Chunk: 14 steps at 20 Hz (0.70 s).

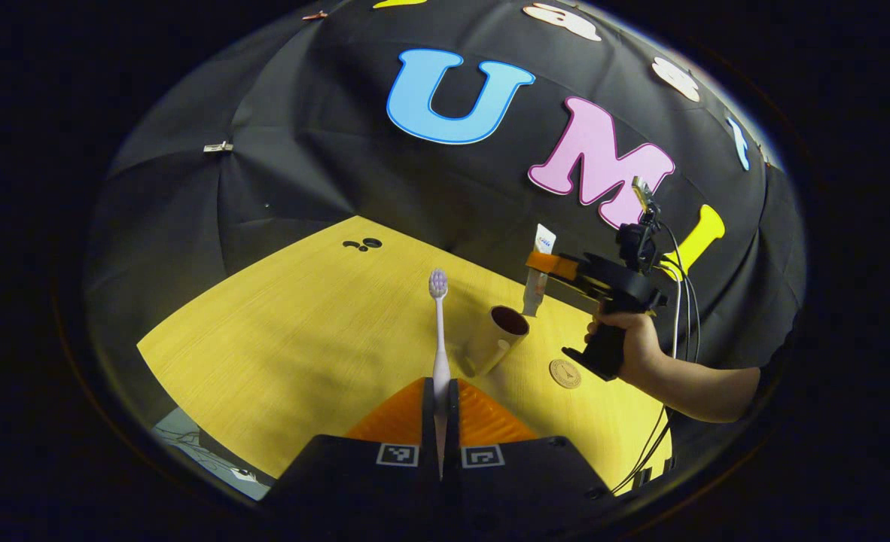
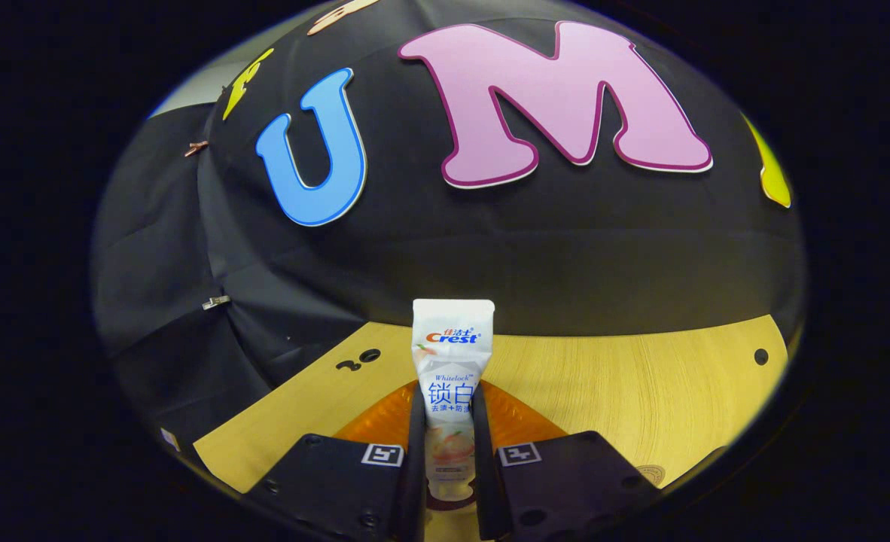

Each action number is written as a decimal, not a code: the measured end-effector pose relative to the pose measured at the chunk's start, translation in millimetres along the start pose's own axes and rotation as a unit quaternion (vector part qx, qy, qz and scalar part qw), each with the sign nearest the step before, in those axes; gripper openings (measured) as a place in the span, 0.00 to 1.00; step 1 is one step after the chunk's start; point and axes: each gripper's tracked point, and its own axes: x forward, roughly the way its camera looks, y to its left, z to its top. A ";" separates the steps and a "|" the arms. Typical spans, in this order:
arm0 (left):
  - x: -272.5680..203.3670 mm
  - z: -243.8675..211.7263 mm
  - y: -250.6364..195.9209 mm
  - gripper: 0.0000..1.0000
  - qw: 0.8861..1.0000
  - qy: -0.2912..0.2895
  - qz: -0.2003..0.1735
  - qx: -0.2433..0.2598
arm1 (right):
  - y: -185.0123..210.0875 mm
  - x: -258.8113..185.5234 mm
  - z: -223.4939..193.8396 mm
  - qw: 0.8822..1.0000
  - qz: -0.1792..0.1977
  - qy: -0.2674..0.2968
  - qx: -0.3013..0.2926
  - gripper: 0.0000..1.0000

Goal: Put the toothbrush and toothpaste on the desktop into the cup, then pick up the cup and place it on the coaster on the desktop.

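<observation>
In the left gripper view my left gripper point(image 1: 440, 410) is shut on the white handle of a toothbrush point(image 1: 439, 331), whose bristle head points up and away over the wooden desktop point(image 1: 287, 331). Just right of it stands a cream cup point(image 1: 499, 337) with a dark inside, handle toward me. A small round coaster point(image 1: 565, 373) lies right of the cup. The right gripper point(image 1: 543, 265), held by a hand point(image 1: 633, 342), hangs over the cup, shut on a white toothpaste tube point(image 1: 538, 275), cap down. In the right gripper view my right gripper point(image 2: 449, 429) clamps that toothpaste tube point(image 2: 451, 369) upright; the coaster point(image 2: 650, 473) peeks out low right.
Black cloth walls close off the far side of the desktop. Small dark holes point(image 1: 362, 244) mark the desktop's far corner, and another hole point(image 2: 760, 356) sits at far right. Cables point(image 1: 678, 316) trail down from the right gripper past the desktop's edge.
</observation>
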 end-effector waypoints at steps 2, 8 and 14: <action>3.4 1.9 -2.1 0.06 1.000 -0.002 0.002 0.001 | 2.3 5.7 -9.3 1.000 0.003 -0.001 -0.006 0.30; 11.8 2.3 -13.6 0.06 1.000 0.002 -0.012 0.004 | 0.2 11.1 -40.8 1.000 0.000 0.008 -0.027 0.31; 11.7 -5.2 -13.7 0.06 1.000 0.012 -0.008 0.005 | 0.7 8.6 -68.0 0.999 0.004 0.035 -0.007 0.37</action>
